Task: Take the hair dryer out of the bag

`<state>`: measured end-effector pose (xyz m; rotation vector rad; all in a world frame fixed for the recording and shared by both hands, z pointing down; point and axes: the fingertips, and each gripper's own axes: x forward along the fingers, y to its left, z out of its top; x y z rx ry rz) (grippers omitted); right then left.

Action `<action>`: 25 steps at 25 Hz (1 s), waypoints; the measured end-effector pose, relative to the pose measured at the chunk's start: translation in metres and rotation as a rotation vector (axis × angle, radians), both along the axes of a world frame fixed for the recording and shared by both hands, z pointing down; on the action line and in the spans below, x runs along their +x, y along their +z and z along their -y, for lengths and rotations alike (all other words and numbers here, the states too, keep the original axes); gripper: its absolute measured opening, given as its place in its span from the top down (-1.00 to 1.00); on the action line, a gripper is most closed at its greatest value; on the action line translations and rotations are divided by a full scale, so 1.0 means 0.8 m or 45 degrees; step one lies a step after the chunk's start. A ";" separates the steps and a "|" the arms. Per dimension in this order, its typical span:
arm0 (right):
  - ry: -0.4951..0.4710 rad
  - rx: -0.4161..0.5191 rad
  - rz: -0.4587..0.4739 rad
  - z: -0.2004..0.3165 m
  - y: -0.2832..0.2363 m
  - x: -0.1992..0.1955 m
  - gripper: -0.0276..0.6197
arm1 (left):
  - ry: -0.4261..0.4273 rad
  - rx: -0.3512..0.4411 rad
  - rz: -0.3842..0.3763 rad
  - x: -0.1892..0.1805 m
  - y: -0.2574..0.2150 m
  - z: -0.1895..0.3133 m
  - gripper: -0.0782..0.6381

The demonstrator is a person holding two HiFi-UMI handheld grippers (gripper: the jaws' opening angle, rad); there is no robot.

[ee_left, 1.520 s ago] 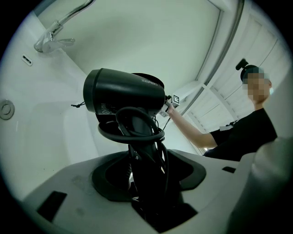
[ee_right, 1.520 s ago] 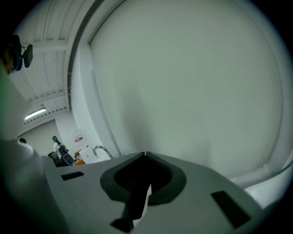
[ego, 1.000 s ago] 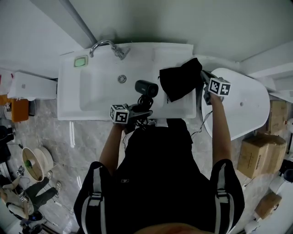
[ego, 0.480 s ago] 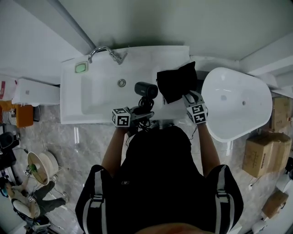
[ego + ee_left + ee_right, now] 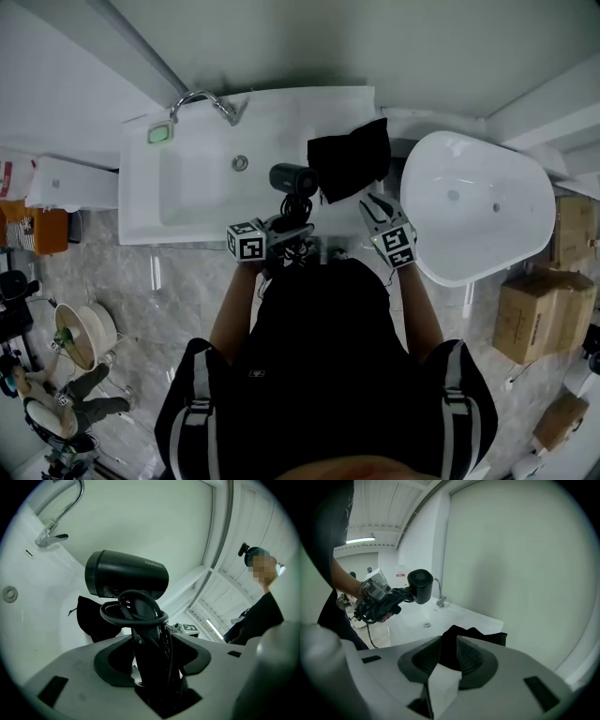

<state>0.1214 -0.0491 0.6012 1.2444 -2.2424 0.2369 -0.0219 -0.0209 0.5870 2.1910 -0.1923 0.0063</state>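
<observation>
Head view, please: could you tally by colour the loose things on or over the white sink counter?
Black: 2, the hair dryer and the bag
Green: 1, the small item beside the tap
Total: 3

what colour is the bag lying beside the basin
The bag is plain black, with no pattern visible. It shows best in the head view.
</observation>
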 end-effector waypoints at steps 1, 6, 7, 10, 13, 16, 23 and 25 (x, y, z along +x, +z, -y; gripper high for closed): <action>-0.013 -0.004 0.012 -0.005 -0.001 0.000 0.44 | -0.018 0.009 0.004 0.005 -0.003 -0.001 0.15; -0.062 -0.043 0.090 -0.030 0.005 -0.001 0.48 | -0.109 0.086 0.057 0.024 -0.011 -0.007 0.15; -0.074 -0.050 0.096 -0.034 0.006 -0.002 0.48 | -0.120 0.087 0.055 0.026 -0.013 -0.009 0.15; -0.097 -0.064 0.117 -0.042 0.009 0.000 0.48 | -0.146 0.079 0.047 0.033 -0.017 -0.017 0.15; -0.111 -0.066 0.138 -0.050 0.009 0.003 0.49 | -0.174 0.078 0.067 0.037 -0.013 -0.025 0.15; -0.134 -0.066 0.146 -0.060 0.011 0.004 0.49 | -0.207 0.075 0.087 0.039 -0.008 -0.033 0.15; -0.158 -0.060 0.160 -0.079 0.014 0.011 0.52 | -0.264 0.084 0.087 0.045 -0.002 -0.048 0.15; -0.169 -0.063 0.156 -0.083 0.016 0.012 0.52 | -0.274 0.085 0.084 0.047 -0.001 -0.051 0.15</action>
